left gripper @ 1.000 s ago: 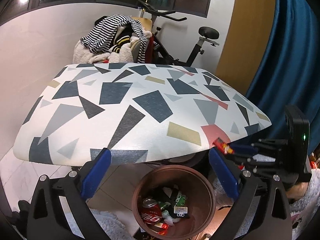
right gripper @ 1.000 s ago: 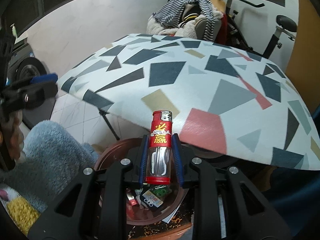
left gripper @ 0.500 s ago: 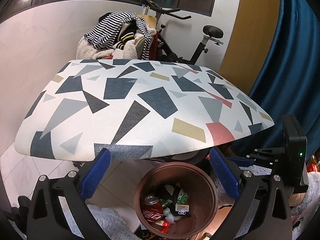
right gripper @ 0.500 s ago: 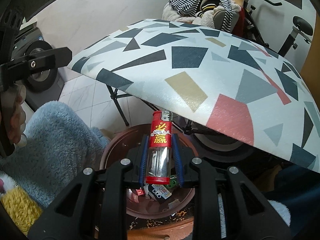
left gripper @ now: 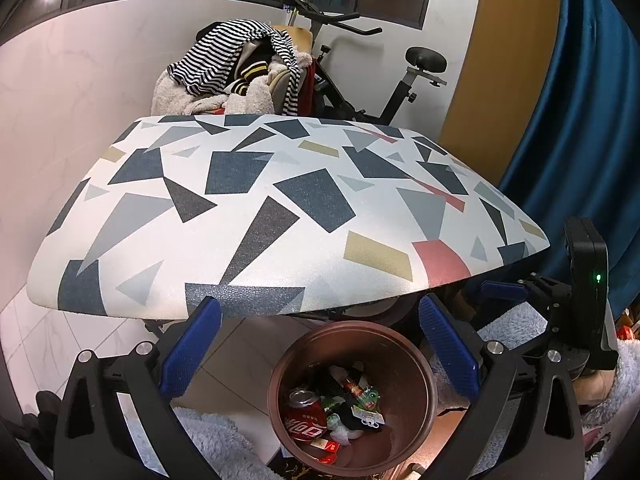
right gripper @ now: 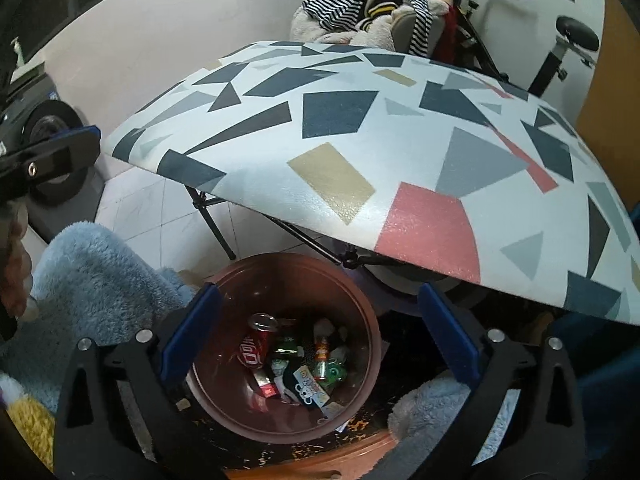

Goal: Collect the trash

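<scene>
Looking from left to right in the right wrist view, we see our left gripper (right gripper: pixel 52 156) at the left edge, its jaws spread with nothing between them. Lower centre, our right gripper (right gripper: pixel 318 332) has just been opening; it is released and empty above the brown bin (right gripper: pixel 360 304). Inside lie a red can (right gripper: pixel 254 346) and the lighter (right gripper: pixel 321 354), among other litter. The patterned table (right gripper: pixel 360 152) fills the upper right.

Patterned table (left gripper: pixel 248 216), striped clothes pile (left gripper: pixel 236 64), exercise bike (left gripper: pixel 400 80), blue curtain (left gripper: pixel 580 140)
</scene>
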The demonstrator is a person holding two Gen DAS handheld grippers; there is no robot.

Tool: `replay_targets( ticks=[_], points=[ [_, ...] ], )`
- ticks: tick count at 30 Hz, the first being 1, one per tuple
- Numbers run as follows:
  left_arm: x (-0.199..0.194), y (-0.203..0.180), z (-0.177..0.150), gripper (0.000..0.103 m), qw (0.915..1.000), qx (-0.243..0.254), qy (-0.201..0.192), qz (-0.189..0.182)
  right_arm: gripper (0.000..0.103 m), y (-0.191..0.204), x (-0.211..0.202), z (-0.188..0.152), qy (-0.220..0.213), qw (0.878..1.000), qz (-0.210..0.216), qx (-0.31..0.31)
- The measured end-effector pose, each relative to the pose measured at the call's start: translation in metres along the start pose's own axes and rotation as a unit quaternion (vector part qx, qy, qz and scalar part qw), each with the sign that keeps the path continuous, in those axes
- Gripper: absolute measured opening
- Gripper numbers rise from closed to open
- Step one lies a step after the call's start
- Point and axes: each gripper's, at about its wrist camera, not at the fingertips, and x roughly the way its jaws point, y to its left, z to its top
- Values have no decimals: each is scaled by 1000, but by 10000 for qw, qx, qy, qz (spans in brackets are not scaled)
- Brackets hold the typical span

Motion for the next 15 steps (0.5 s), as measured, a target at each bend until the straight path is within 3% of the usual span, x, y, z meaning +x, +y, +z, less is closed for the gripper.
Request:
replay_targets(
  ticks=[9,15],
  points=[
    [-6,-6,25,97,9994,252,-200,162,97,-22,-14,14,-210,9996,-161,62],
    [-25,-12,76,97,9968,314,-708,182,97,-42,-55,55,-890,9950,-402,201]
  ],
)
